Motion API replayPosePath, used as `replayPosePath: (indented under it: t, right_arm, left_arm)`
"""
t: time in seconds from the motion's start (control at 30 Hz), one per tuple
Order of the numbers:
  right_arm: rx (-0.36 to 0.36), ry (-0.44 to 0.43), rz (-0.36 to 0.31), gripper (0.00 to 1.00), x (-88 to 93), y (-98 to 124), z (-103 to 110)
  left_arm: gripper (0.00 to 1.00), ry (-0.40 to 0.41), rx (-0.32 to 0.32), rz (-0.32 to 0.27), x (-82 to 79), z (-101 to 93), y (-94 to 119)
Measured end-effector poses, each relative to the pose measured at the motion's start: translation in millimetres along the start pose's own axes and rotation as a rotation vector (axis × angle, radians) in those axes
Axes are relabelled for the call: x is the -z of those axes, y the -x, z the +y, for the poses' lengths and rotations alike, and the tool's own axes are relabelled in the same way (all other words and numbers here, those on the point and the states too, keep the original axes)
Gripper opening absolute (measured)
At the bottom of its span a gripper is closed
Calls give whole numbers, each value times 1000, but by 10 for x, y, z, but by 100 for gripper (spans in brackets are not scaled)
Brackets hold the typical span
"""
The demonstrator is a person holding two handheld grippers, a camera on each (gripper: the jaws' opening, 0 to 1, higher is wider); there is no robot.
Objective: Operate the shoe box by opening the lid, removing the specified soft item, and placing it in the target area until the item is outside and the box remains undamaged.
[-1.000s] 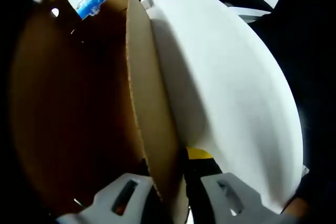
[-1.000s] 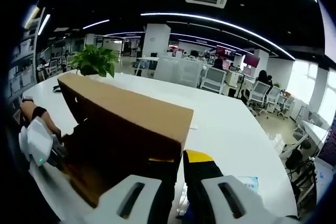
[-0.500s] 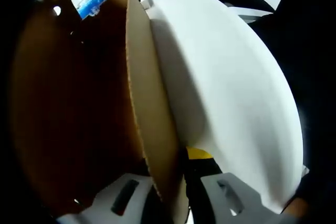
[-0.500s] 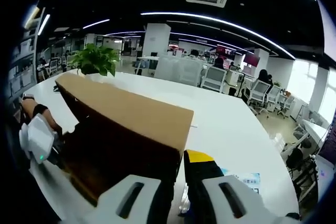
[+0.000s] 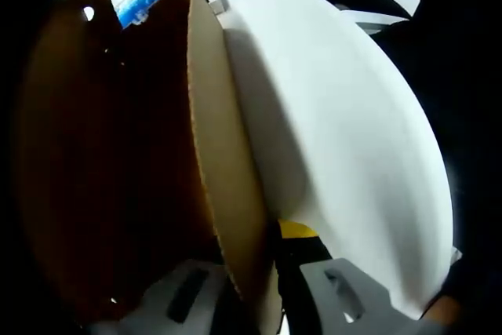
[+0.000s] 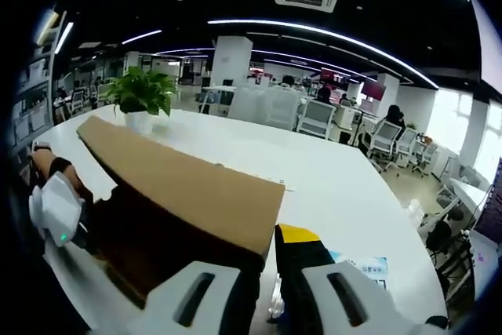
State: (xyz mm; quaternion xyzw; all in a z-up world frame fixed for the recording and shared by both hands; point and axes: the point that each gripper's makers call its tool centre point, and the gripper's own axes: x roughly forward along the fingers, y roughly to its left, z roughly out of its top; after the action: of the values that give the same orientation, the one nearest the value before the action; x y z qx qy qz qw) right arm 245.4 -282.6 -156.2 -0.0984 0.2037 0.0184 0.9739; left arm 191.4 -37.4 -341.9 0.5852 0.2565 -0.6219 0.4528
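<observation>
The brown cardboard shoe box lid [image 6: 188, 194] stands raised, its broad face sloping away from me in the right gripper view. My right gripper [image 6: 267, 288] is shut on the lid's near corner, a yellow pad on its right jaw. At the far left, my left gripper [image 6: 59, 209] grips the lid's other end, held by a hand. In the left gripper view the lid's edge [image 5: 223, 154] runs up between the jaws of my left gripper [image 5: 259, 296], which is shut on it. The box's inside [image 5: 110, 162] is dark, and its contents are hidden.
The box sits on a large white table [image 6: 337, 186] whose bare top [image 5: 337, 115] stretches right of the lid. A potted plant [image 6: 141, 92] stands behind the box. A blue-printed packet [image 6: 365, 264] lies near the right gripper. Office chairs and desks fill the background.
In the right gripper view the lid has tilted further back and lower, showing more of its top face and the plant's pot behind it. The left gripper view is nearly unchanged.
</observation>
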Motion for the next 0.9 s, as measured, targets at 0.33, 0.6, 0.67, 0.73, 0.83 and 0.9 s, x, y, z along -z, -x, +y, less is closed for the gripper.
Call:
replayPosePath:
  t: [0.33,0.6,0.67,0.73,0.83,0.9]
  right_arm:
    - [3,-2,2,4,30,22,20]
    - [0,-15,2,4,93,65,34]
    - [-1,-17,3,4,114,71,40]
    - [-2,-18,3,4,128,77,49]
    - [-3,-17,3,4,159,92,65]
    - [-5,-20,1,4,177,100,71]
  left_arm:
    - [8,2,0,0,5,3,-2]
    - [8,1,2,-1,8,20,-4]
    - [8,0,2,-1,7,24,-6]
    - [8,0,2,-1,8,31,-8]
    - [8,0,1,1,9,38,-10]
    - [8,0,2,1,10,37,-10]
